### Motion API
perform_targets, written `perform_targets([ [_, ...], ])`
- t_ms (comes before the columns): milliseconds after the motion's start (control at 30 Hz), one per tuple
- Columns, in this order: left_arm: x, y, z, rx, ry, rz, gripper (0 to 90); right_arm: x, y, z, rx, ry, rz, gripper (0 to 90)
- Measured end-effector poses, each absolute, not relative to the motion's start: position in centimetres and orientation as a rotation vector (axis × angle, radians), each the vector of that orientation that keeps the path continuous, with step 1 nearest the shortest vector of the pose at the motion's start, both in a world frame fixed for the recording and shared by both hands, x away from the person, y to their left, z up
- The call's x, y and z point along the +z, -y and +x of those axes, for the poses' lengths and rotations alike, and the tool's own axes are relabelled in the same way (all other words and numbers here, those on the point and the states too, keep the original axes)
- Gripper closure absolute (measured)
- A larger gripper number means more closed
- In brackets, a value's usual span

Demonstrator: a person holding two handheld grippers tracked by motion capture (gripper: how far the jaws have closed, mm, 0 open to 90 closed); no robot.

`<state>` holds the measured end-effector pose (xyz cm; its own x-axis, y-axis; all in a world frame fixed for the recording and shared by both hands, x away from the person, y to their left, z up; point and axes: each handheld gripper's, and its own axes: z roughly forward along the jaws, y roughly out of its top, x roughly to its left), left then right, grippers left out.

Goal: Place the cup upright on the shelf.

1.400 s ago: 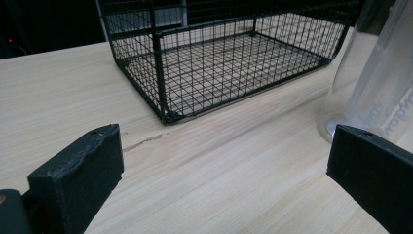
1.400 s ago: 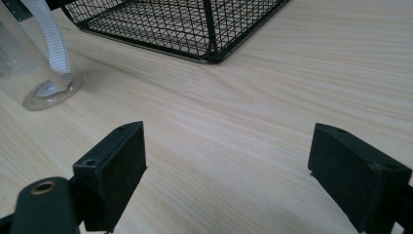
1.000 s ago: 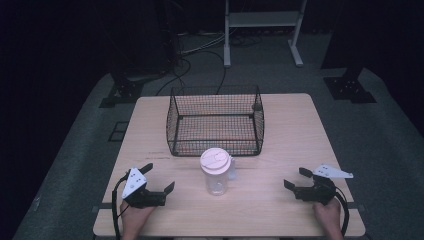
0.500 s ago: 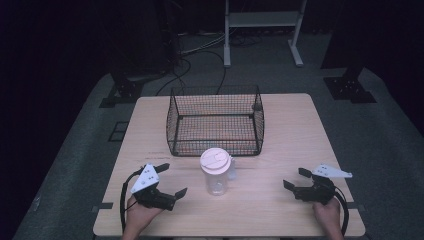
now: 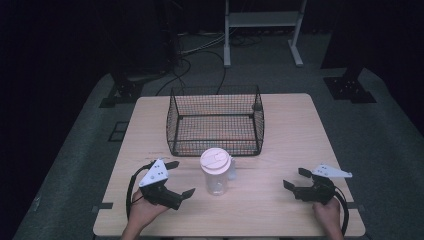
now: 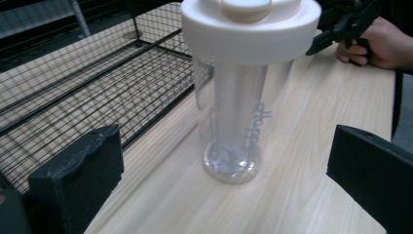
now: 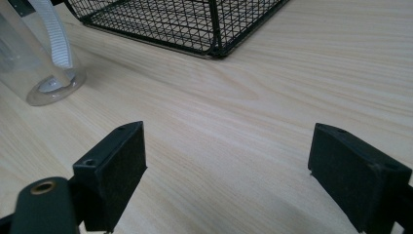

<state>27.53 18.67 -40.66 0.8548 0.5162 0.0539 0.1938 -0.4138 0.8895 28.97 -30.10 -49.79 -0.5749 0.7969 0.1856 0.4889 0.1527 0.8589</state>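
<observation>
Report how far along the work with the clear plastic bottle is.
Done: nothing yet; the clear plastic bottle with the white lid stands upright on the light wooden table, in front of the black wire basket. In hand: the open left tool points at it, not touching. Left: the grasp. The right tool rests open, apart.

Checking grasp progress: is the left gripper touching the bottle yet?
Apart. The left gripper view shows the left gripper open, bare table between both jaws and the bottle.
</observation>
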Motion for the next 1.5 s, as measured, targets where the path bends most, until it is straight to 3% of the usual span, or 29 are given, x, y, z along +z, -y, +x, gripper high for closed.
perform_targets([
  [600,-38.7,-14.3,29.3,0.253,-0.466,2.099,0.0,-49.8,30.1,29.0,1.394,-2.138,1.232,12.9],
  [1500,-38.3,-10.5,31.9,0.243,-0.532,2.216,0.0,-49.8,30.1,29.0,1.406,-2.145,1.231,12.9],
])
